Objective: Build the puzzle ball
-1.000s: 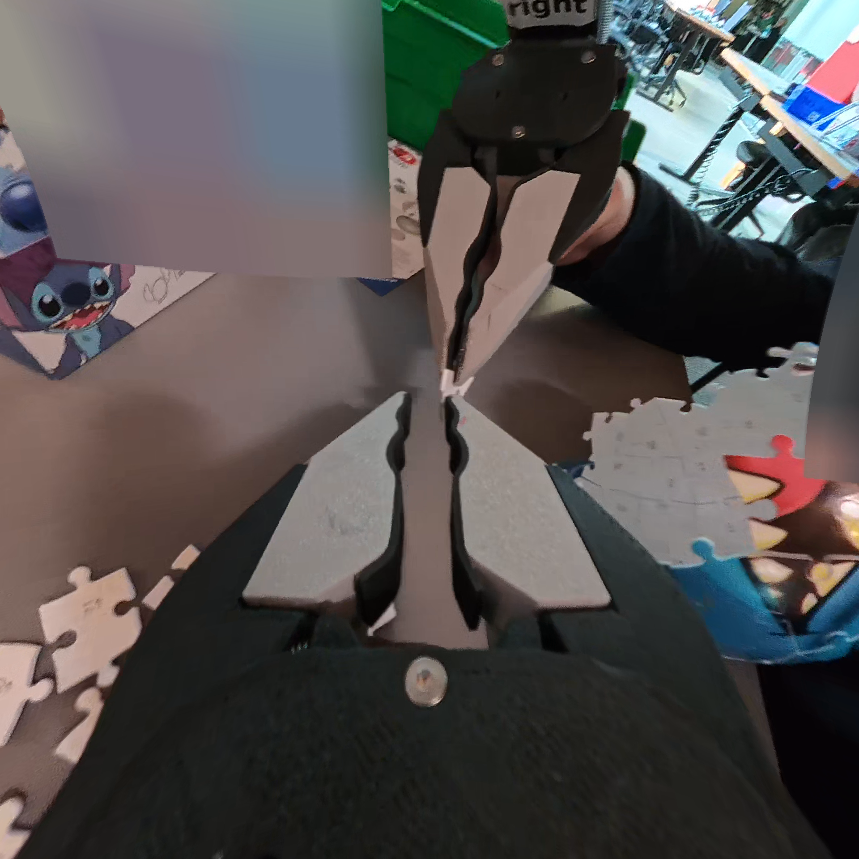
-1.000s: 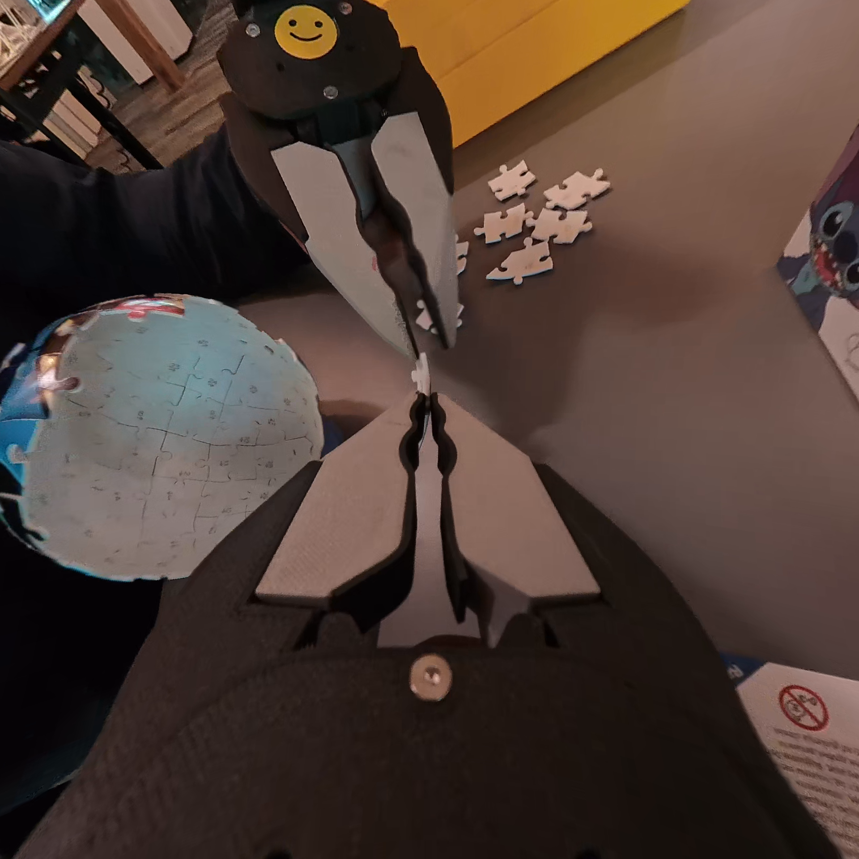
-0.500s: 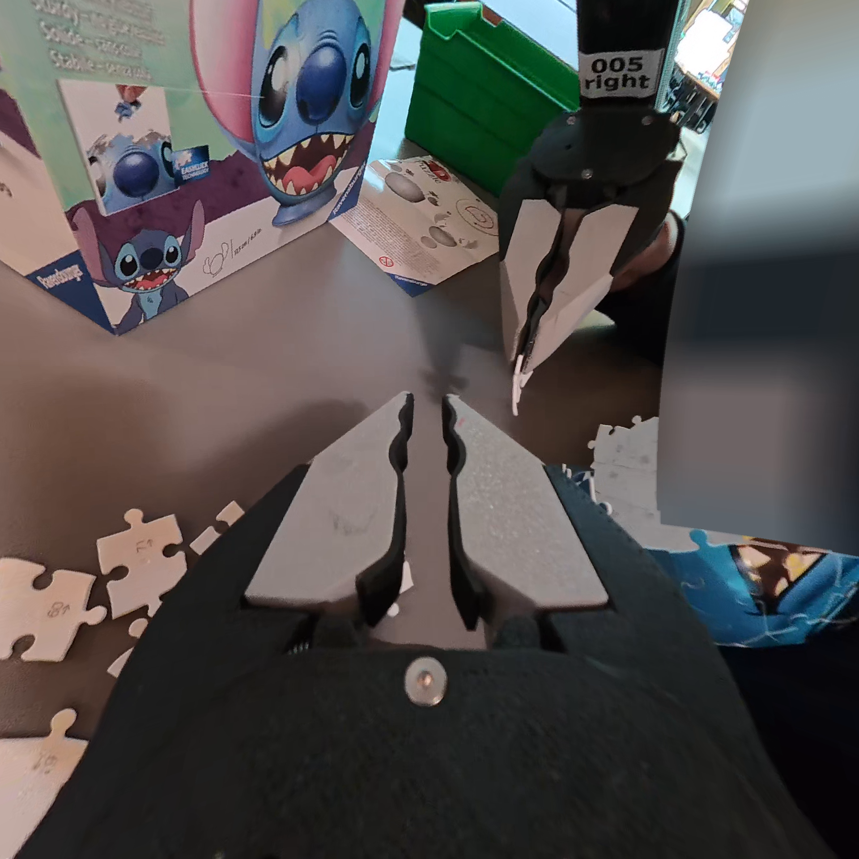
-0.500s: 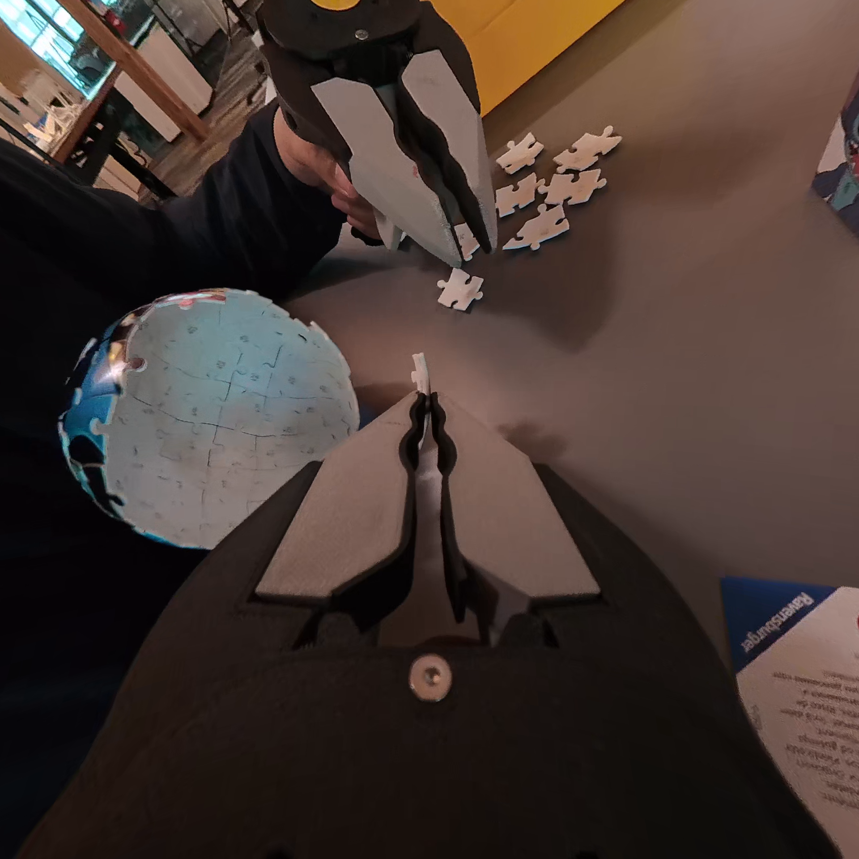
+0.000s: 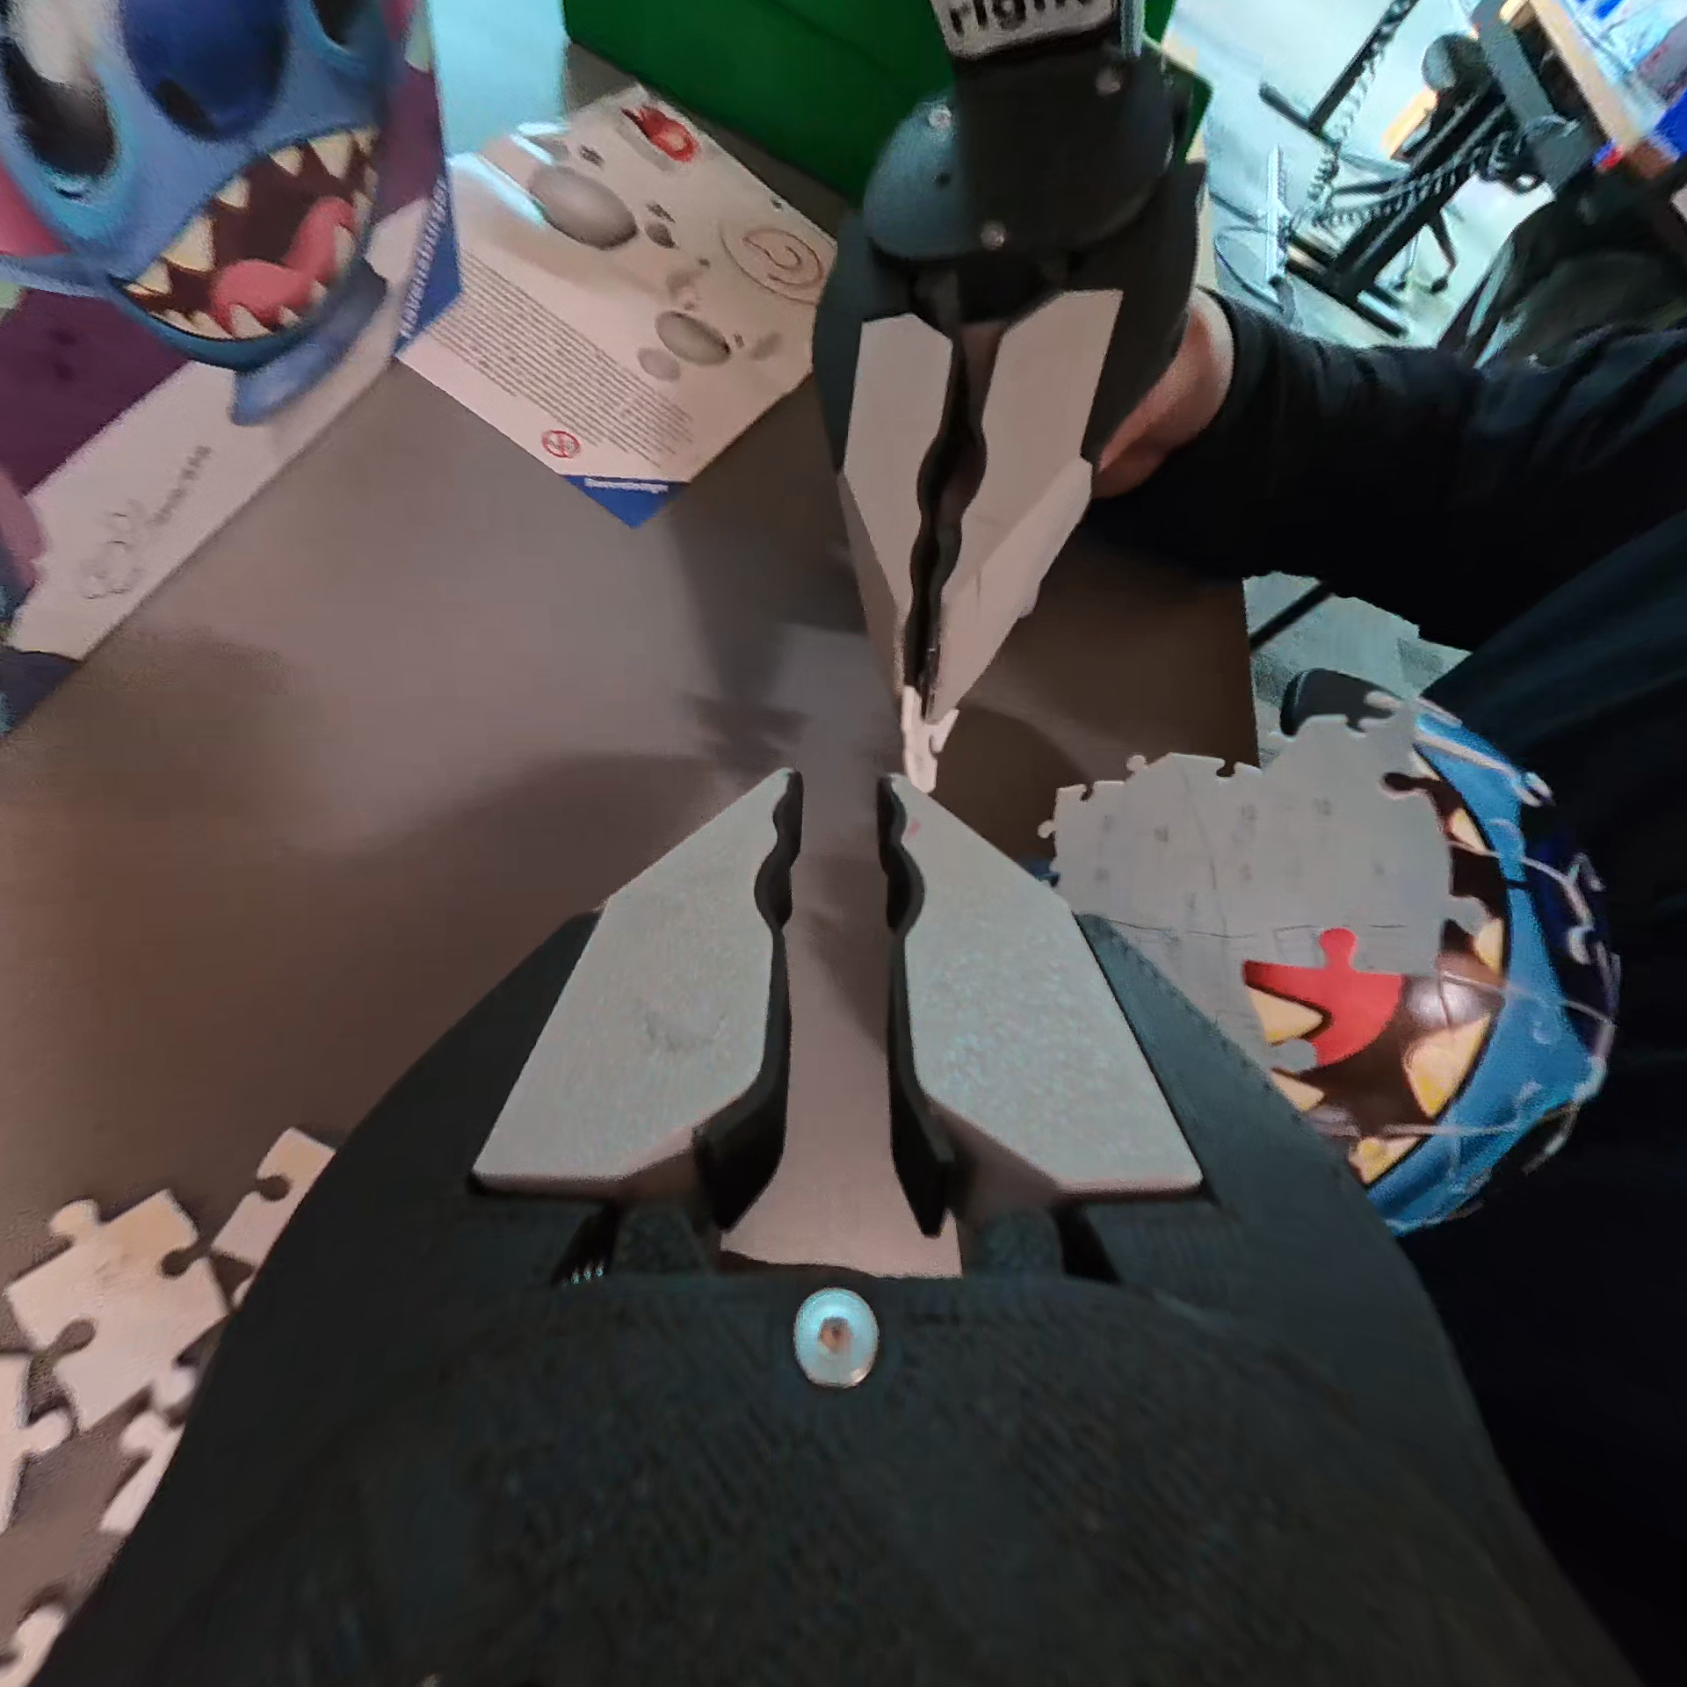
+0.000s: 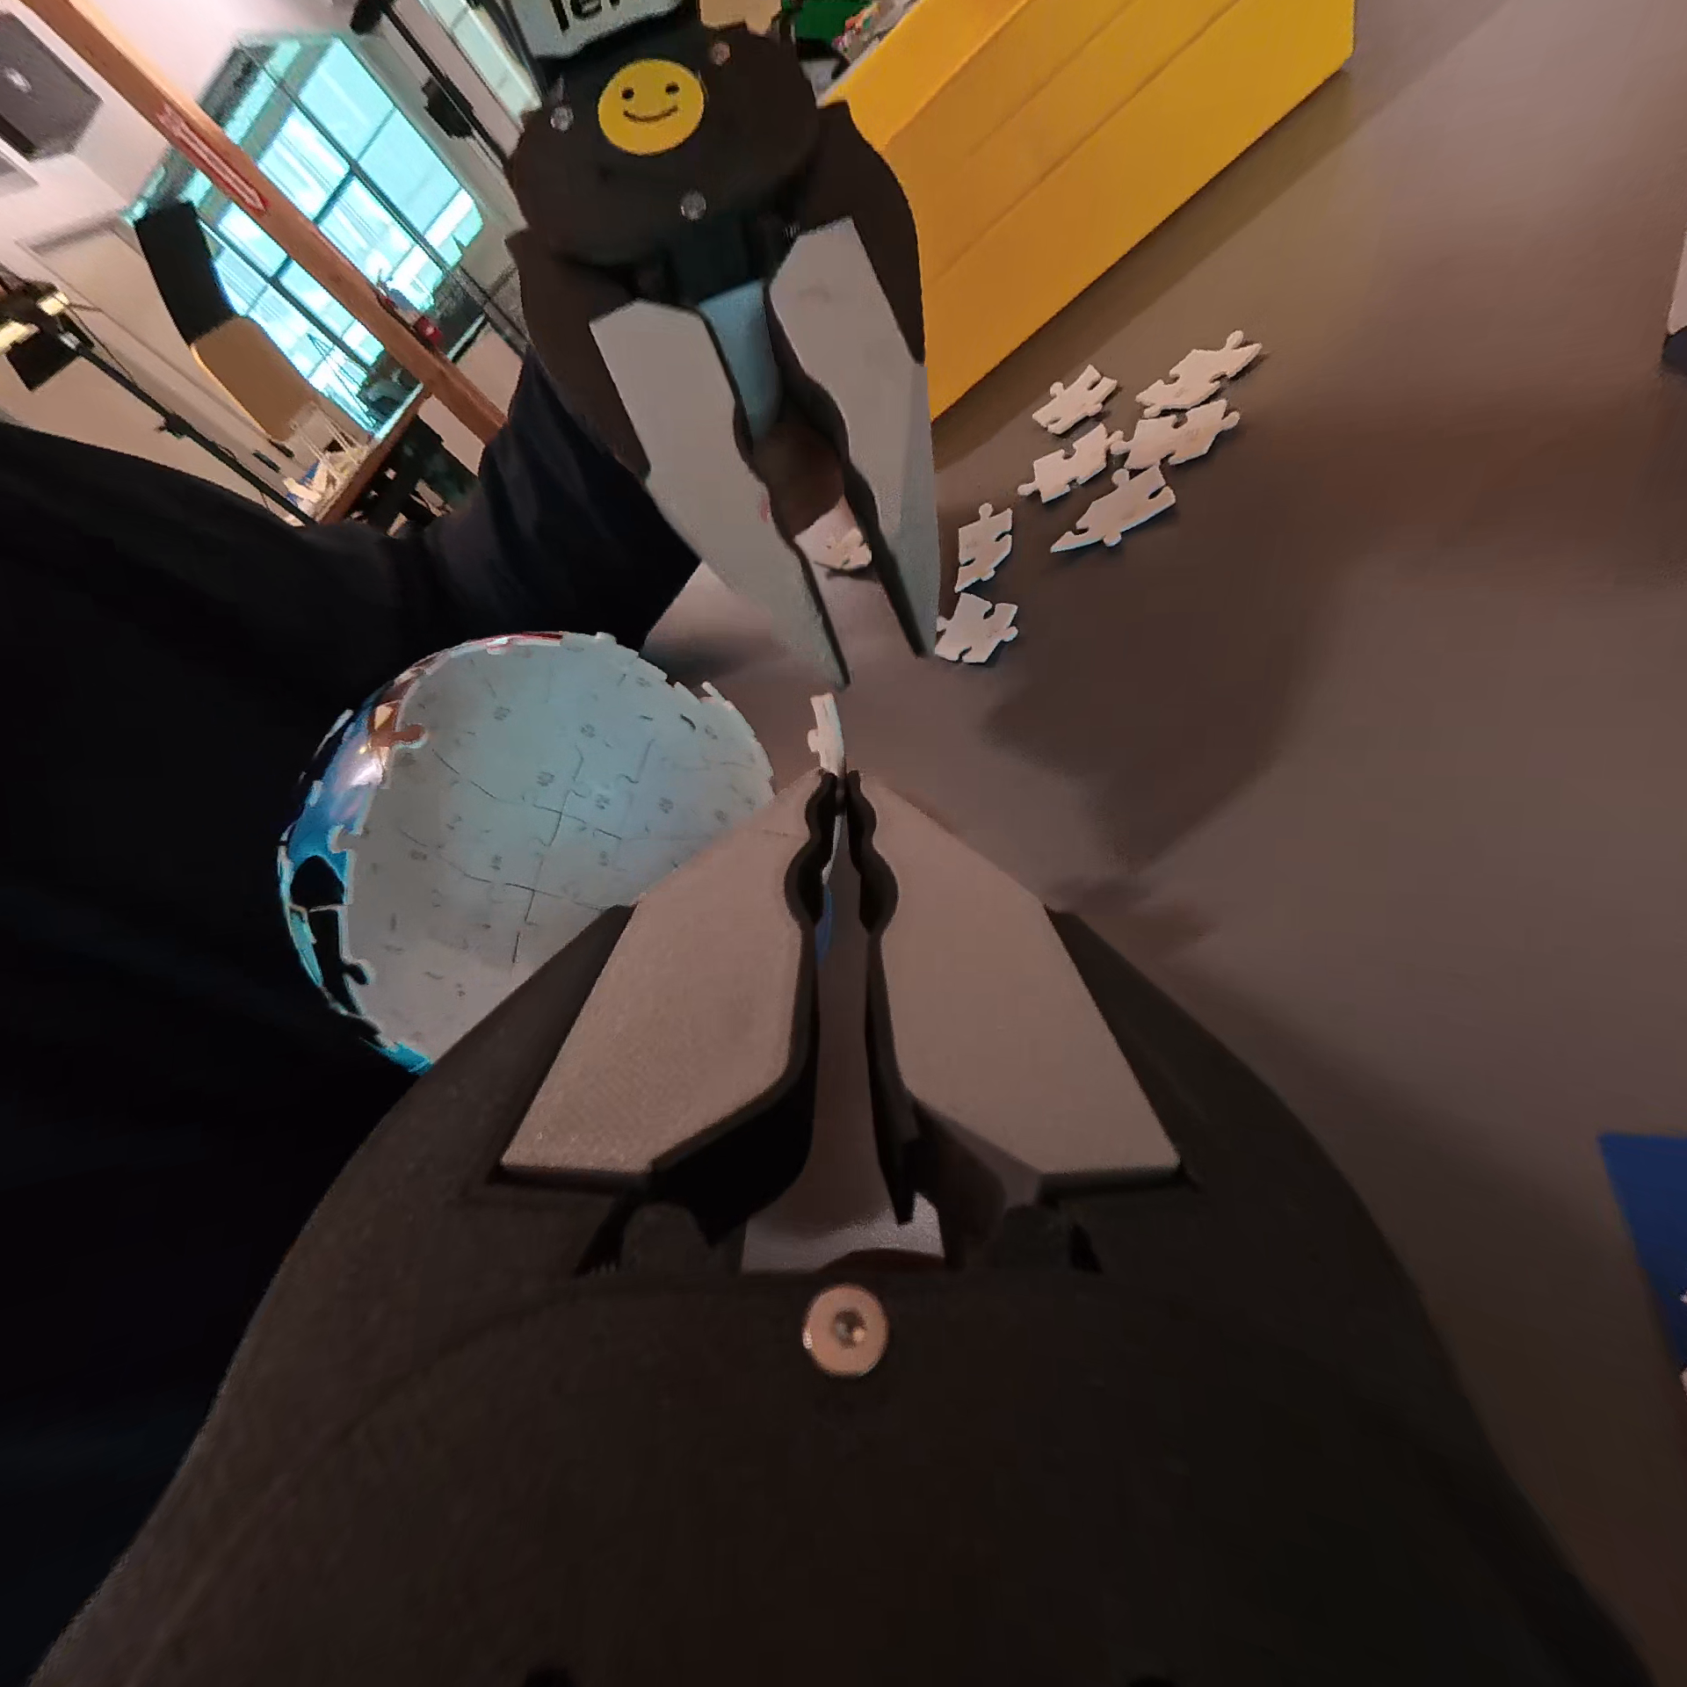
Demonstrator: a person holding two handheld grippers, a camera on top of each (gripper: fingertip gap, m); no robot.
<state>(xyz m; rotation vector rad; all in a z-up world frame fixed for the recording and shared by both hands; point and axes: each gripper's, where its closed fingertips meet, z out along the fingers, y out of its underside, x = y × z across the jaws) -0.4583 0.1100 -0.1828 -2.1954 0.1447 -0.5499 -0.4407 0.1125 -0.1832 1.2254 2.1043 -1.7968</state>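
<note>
Between right claw [image 6: 838,776] tips: white puzzle piece [image 6: 826,730].

I am holding my right tool [image 6: 840,776] tip to tip with my left tool [image 5: 838,792] above the counter [image 5: 438,730], the puzzle piece [image 6: 826,730] sitting between them. The puzzle ball [image 5: 1369,931] is lying to the right of my left tool, loose pieces [image 5: 119,1296] at near left, the box [image 5: 183,256] standing far left, a leaflet [image 5: 630,301] lying beside it.
</note>
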